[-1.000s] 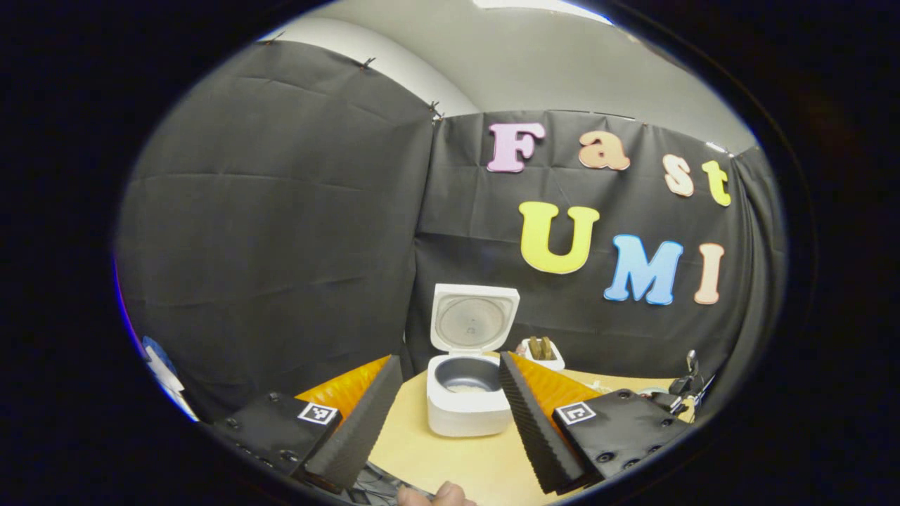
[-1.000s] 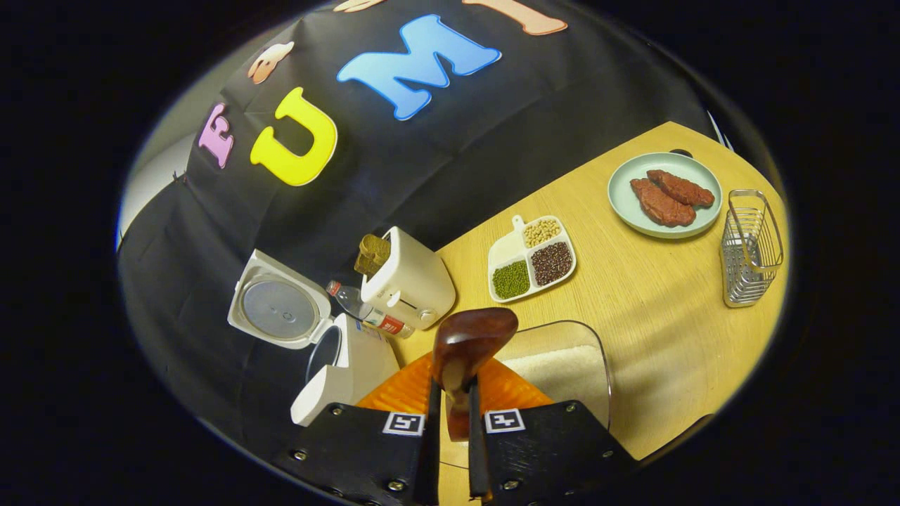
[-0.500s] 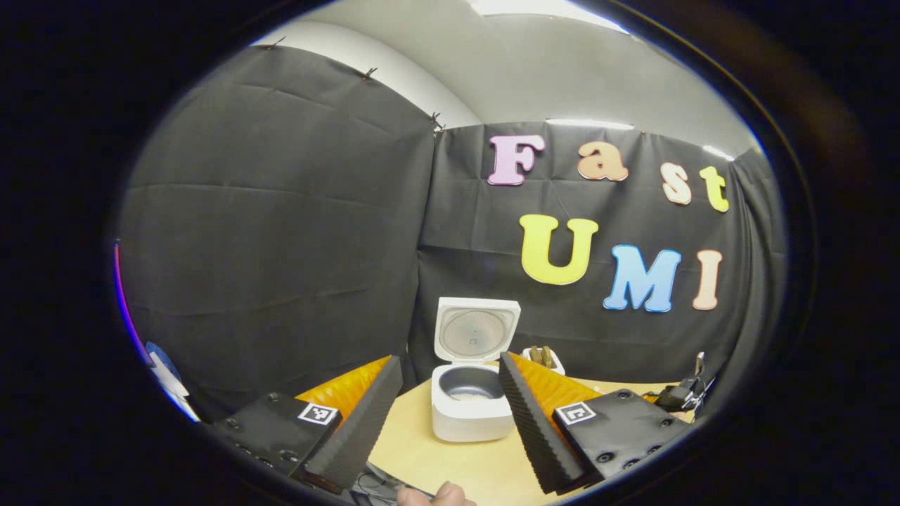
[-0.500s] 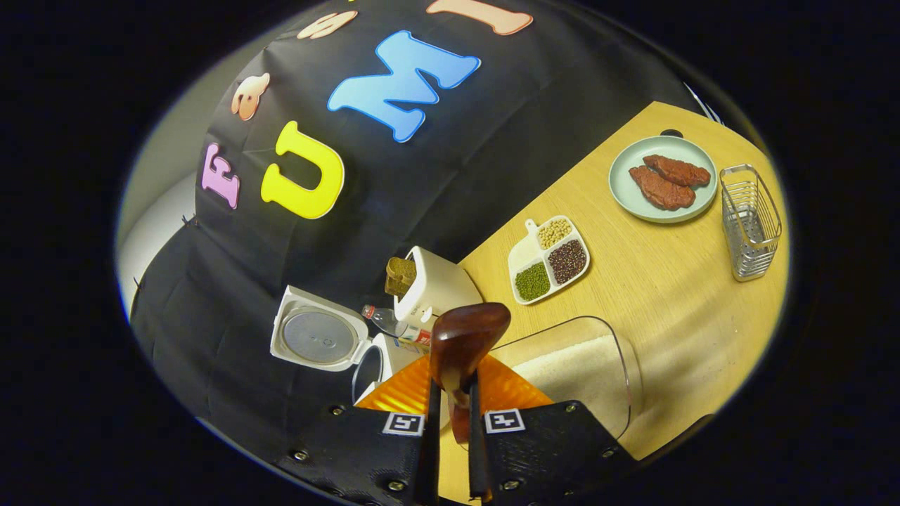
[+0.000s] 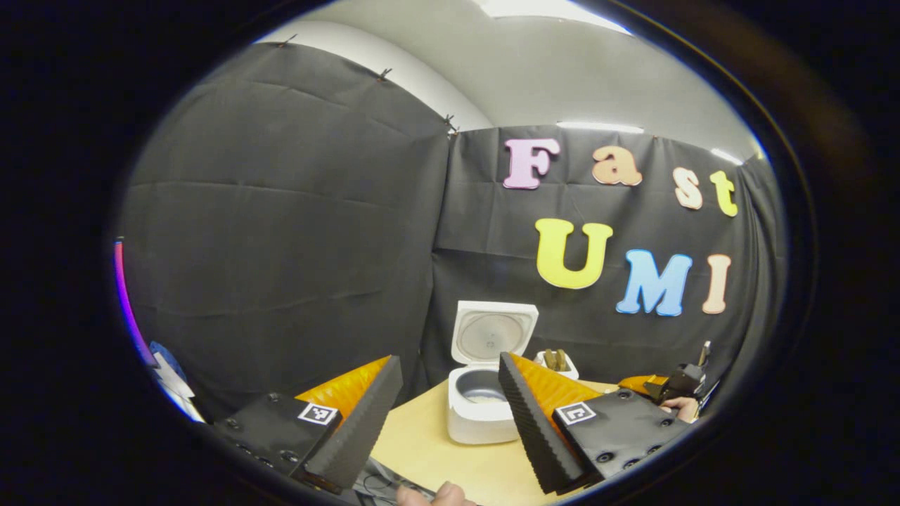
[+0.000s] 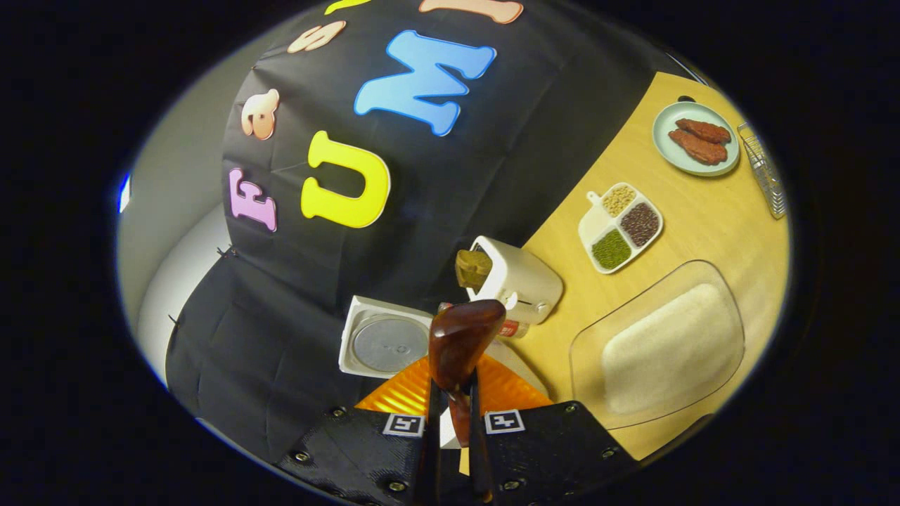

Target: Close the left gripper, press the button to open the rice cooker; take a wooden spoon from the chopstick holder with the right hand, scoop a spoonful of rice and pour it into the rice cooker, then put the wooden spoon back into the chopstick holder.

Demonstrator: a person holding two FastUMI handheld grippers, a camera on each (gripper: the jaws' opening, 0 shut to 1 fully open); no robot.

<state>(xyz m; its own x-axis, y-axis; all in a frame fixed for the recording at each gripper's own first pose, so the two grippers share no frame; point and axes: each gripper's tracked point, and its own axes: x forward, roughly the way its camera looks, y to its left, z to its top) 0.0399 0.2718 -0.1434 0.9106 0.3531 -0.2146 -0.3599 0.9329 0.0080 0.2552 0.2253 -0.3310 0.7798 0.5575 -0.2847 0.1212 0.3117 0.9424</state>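
Note:
The white rice cooker (image 5: 485, 422) stands with its lid (image 5: 494, 336) up, a little white rice lying in the dark pot. My left gripper (image 5: 448, 360) hovers open and empty some way in front of it. My right gripper (image 6: 453, 393) is shut on the handle of the dark wooden spoon (image 6: 464, 336). The spoon's bowl points forward over the rice cooker (image 6: 524, 367), beside the raised lid (image 6: 385, 344). What the spoon carries is hidden. The wire chopstick holder (image 6: 768, 179) stands far right on the table.
A clear tray of rice (image 6: 668, 350) lies right of the spoon. Behind it are a white toaster (image 6: 524, 282) with bread, a bottle (image 6: 515, 328), a divided dish of beans (image 6: 622, 226) and a plate of meat (image 6: 696, 137). The other gripper (image 5: 675, 385) and its hand show far right.
My right gripper has swung left with the spoon, from over the rice tray to over the cooker. The left gripper drew back slightly, staying open.

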